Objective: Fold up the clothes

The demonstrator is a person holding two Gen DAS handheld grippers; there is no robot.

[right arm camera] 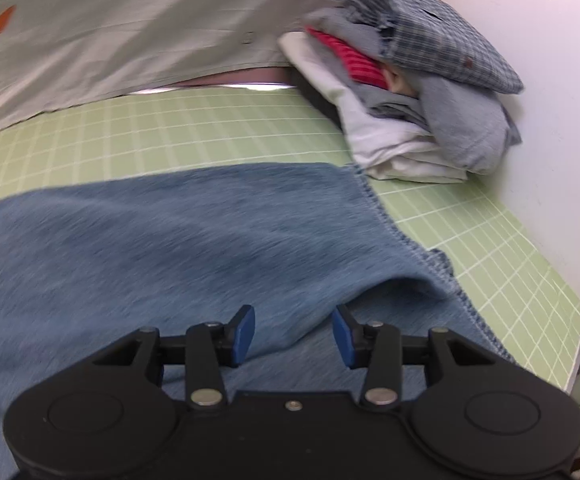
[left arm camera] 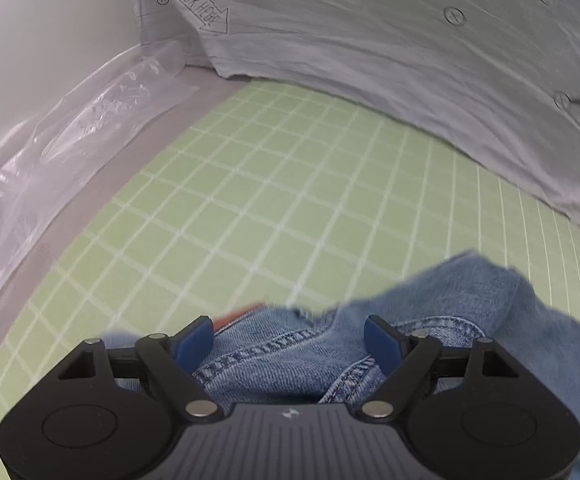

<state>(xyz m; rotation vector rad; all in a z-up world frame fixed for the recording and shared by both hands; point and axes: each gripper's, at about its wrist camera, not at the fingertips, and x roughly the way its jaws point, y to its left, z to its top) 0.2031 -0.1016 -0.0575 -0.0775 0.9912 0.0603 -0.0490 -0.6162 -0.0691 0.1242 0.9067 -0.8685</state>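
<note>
A pair of blue jeans lies on the green grid mat. In the left wrist view its waistband end with stitched seams sits right under my left gripper, which is open with the denim between its blue pads. In the right wrist view a leg of the jeans spreads flat, its hem at the right. My right gripper is open just above a raised fold of the leg.
A grey printed shirt lies at the mat's far side, with clear plastic bags to the left. In the right wrist view there is a pale shirt with a carrot print, a pile of folded clothes, and the mat's right edge.
</note>
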